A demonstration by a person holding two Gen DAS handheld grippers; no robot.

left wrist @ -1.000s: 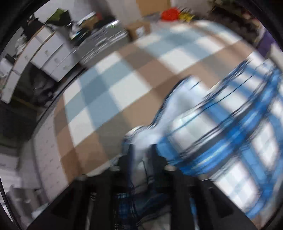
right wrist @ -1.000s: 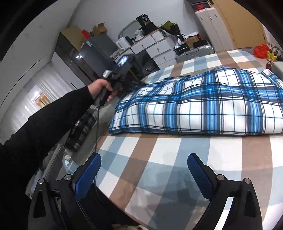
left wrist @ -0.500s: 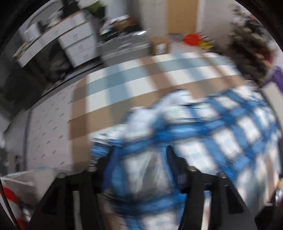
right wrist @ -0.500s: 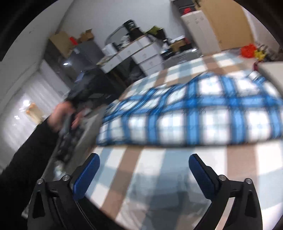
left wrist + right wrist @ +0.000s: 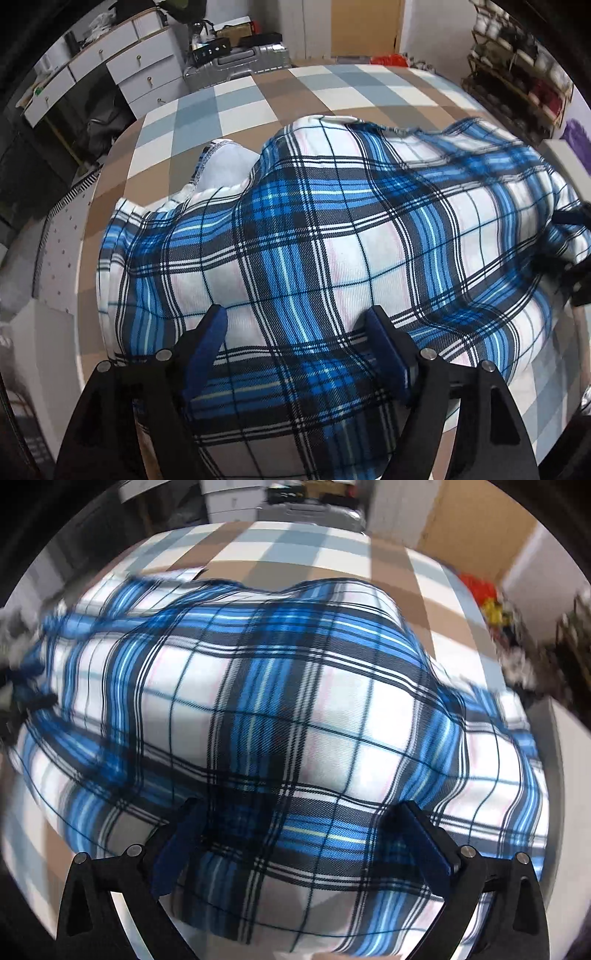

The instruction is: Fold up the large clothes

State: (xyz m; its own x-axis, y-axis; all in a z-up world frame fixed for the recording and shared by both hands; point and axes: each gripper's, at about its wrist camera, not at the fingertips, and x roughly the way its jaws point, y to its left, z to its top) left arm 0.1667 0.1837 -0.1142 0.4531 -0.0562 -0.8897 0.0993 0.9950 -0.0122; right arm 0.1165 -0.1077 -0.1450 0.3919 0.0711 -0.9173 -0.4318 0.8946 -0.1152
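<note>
A second ago your left claw (image 5: pixel 295 332) was pinched on a bunched edge of the plaid garment (image 5: pixel 332 240); now its jaws are opening, with cloth lying between the blue pads but not pressed by them. Your right claw (image 5: pixel 295 823), which then looked across at the garment from beside the bed, now points down over it with its jaws wide apart, plaid filling the gap and the pads clear of it.

The garment lies in a soft, puffed heap on the bed (image 5: pixel 240 107), in the middle of the checked cover of brown, pale blue and white squares. It is a woven twill plaid in bright blue, navy and white, with a plain pale lining (image 5: pixel 225 166) showing at a stitched edge on the far left side. Behind the bed stand white drawers (image 5: pixel 147 74) with small knobs and a ribbed silver suitcase (image 5: pixel 240 62). No readable writing shows anywhere.
</note>
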